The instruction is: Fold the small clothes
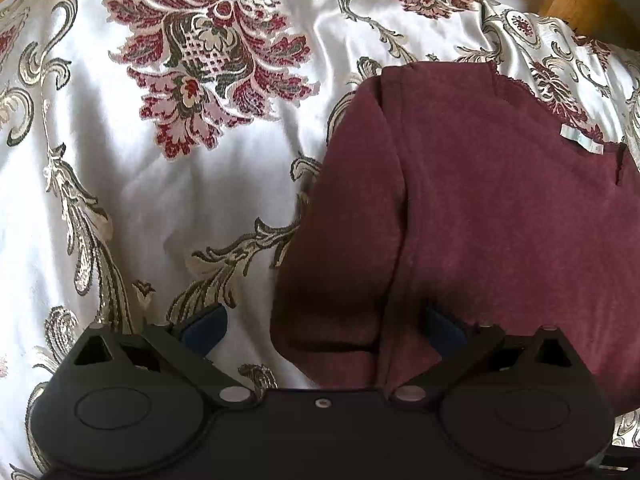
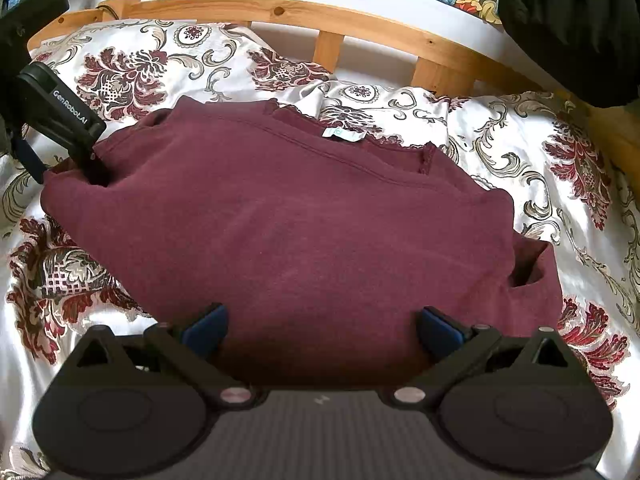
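A maroon top (image 2: 304,220) lies partly folded on the bed, its neckline with a pale label (image 2: 342,133) at the far side. It also shows in the left wrist view (image 1: 480,208), filling the right half. My left gripper (image 1: 326,326) is open, its jaws wide apart over the top's left edge; its right blue pad (image 1: 442,330) rests on the cloth. It appears in the right wrist view (image 2: 64,128) at the top's far left corner. My right gripper (image 2: 320,326) is open over the top's near edge, holding nothing.
A white satin bedspread (image 1: 140,184) with red and gold floral patterns covers the bed. A wooden bed rail (image 2: 340,28) runs along the far side. A dark bundle (image 2: 572,28) hangs at the upper right.
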`<state>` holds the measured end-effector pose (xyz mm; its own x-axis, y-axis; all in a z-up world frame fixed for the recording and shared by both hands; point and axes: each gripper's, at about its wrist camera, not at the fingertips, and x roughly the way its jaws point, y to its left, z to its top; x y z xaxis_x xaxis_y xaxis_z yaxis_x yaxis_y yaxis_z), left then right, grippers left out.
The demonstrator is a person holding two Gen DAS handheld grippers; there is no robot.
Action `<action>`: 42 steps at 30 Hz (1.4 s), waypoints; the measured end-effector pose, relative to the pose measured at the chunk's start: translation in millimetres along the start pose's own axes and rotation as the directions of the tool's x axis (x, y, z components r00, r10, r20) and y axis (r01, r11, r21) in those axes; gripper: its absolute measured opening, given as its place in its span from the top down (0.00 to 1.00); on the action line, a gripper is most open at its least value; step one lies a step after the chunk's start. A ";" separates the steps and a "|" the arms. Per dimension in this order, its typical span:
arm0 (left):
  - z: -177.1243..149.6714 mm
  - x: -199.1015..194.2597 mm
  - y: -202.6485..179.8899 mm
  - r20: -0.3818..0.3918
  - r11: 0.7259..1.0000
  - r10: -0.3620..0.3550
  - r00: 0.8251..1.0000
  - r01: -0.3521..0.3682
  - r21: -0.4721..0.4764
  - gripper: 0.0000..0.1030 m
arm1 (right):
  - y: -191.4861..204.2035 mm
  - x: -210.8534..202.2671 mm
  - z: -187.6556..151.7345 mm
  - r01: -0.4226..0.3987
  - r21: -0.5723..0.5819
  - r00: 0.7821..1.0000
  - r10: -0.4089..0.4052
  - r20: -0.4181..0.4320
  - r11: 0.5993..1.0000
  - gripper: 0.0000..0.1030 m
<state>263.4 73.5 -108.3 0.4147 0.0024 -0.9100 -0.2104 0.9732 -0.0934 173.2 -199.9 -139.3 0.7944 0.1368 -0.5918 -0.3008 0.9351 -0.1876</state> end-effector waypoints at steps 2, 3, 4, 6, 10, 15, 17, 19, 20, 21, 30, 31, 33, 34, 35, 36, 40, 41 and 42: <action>1.7 0.7 0.7 -0.004 1.000 -0.005 1.000 0.005 -0.006 0.00 | 0.1 -0.1 0.1 0.000 0.001 1.000 0.000 -0.001 1.000 0.00; 2.1 1.1 1.8 -0.008 1.000 -0.008 1.000 0.008 -0.009 0.00 | 0.1 -0.2 0.1 0.000 0.001 1.000 0.000 -0.001 1.000 0.00; 4.7 2.9 3.7 -0.015 1.000 -0.017 1.000 0.017 -0.014 0.00 | 0.1 -0.3 0.1 0.000 0.000 1.000 0.000 -0.001 1.000 0.00; 12.3 6.9 11.2 -0.028 0.998 -0.051 0.998 0.049 -0.041 0.00 | 0.1 -0.4 0.1 0.002 -0.004 1.000 -0.002 -0.002 1.000 0.00; 21.9 13.4 22.4 -0.040 0.991 -0.098 0.994 0.094 -0.098 0.00 | 0.2 -0.3 -0.2 0.001 -0.010 1.000 -0.001 -0.001 1.000 0.00; 21.5 14.9 18.4 -0.036 0.993 -0.083 0.996 0.080 -0.081 0.00 | 0.7 0.0 0.2 0.000 -0.010 1.000 0.000 -0.002 1.000 0.00; 21.7 14.7 18.7 -0.037 0.993 -0.085 0.996 0.081 -0.084 0.00 | 0.6 -0.2 0.3 0.001 -0.011 1.000 -0.001 -0.002 1.000 0.00; 22.0 13.8 21.4 -0.035 0.992 -0.093 0.995 0.090 -0.091 0.00 | 0.6 -0.3 0.4 0.001 -0.011 1.000 -0.001 -0.002 1.000 0.00; 22.2 13.8 22.0 -0.033 0.991 -0.096 0.995 0.092 -0.093 0.01 | 0.1 0.1 0.5 0.001 -0.011 1.000 -0.001 -0.002 1.000 0.00; 21.7 12.5 21.8 -0.029 0.991 -0.098 0.995 0.095 -0.095 0.01 | 0.7 -0.5 0.5 0.001 -0.011 1.000 -0.001 -0.002 1.000 0.00; 12.7 -9.2 20.5 0.040 0.988 -0.141 0.989 0.143 -0.059 0.24 | 1.1 -0.8 0.6 0.002 -0.011 1.000 -0.002 -0.004 1.000 0.00; 11.4 -11.7 19.0 0.049 0.989 -0.140 0.989 0.142 -0.049 0.24 | 1.1 -0.7 0.6 0.002 -0.011 1.000 -0.002 -0.004 1.000 0.00; 9.4 -13.4 15.2 0.058 0.990 -0.132 0.990 0.135 -0.036 0.29 | 0.7 -0.2 0.5 0.002 -0.010 1.000 -0.002 -0.004 1.000 0.00; 8.2 -14.5 14.1 0.061 0.991 -0.131 0.990 0.133 -0.030 0.30 | 1.2 -0.6 0.1 0.002 -0.010 1.000 -0.002 -0.003 1.000 0.00; 7.0 -15.3 13.1 0.064 0.991 -0.130 0.989 0.132 -0.025 0.34 | 0.5 -0.3 -0.1 0.001 -0.007 1.000 -0.001 -0.003 1.000 0.00; 6.2 -16.3 12.7 0.069 0.991 -0.131 0.989 0.133 -0.021 0.38 | 0.8 -0.3 -0.9 0.000 -0.005 1.000 0.000 -0.003 1.000 0.00; 5.2 -22.9 8.0 0.111 0.990 -0.137 0.984 0.138 0.002 0.58 | 0.5 -0.6 -1.5 -0.002 -0.002 1.000 0.002 -0.005 1.000 0.00; 4.1 -26.1 7.6 0.126 0.990 -0.141 0.982 0.141 0.007 0.66 | 0.2 -0.6 -1.3 -0.002 -0.002 1.000 0.002 -0.009 1.000 0.00; 2.8 -29.2 7.6 0.141 0.989 -0.148 0.979 0.147 0.011 0.77 | -0.1 -0.5 -0.8 -0.003 -0.002 1.000 0.003 -0.014 1.000 0.00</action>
<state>252.2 81.5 -81.3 0.5618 -0.1088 -0.8201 -0.1369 0.9654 -0.2218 172.4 -200.3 -139.5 0.7857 0.1353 -0.6037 -0.3043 0.9341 -0.1868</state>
